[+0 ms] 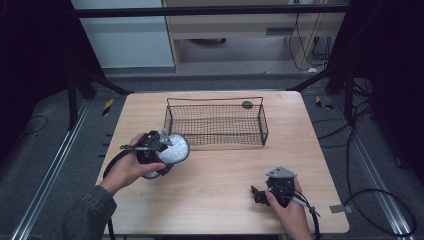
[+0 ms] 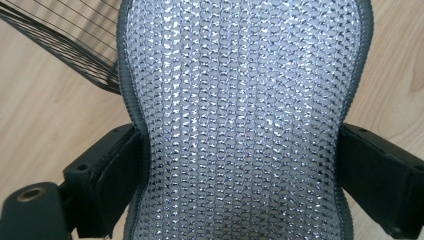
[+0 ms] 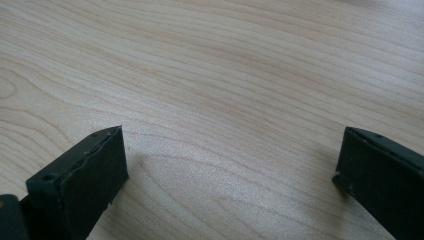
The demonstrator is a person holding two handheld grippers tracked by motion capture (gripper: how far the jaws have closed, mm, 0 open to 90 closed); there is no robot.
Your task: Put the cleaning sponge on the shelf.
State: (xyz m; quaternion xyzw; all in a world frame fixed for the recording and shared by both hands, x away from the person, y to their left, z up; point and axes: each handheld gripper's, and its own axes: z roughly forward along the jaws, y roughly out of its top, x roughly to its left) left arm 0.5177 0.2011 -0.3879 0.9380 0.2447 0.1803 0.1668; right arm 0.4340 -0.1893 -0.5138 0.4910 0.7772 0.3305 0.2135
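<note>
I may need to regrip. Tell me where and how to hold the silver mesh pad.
Probably grip the silver mesh pad across its narrowed waist, one jaw on each grey-trimmed side, as the left gripper does. The edges curve inward there, so the jaws seat in the hollow.

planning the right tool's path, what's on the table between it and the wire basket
Bare wood. In the high view nothing lies between the right tool and the wire basket; the left tool with its silver mesh pad sits off to the side.

Dim, even overhead light, dark surroundings; soft shadows on the table (image 1: 220, 175); both gripper views sharp.
</note>
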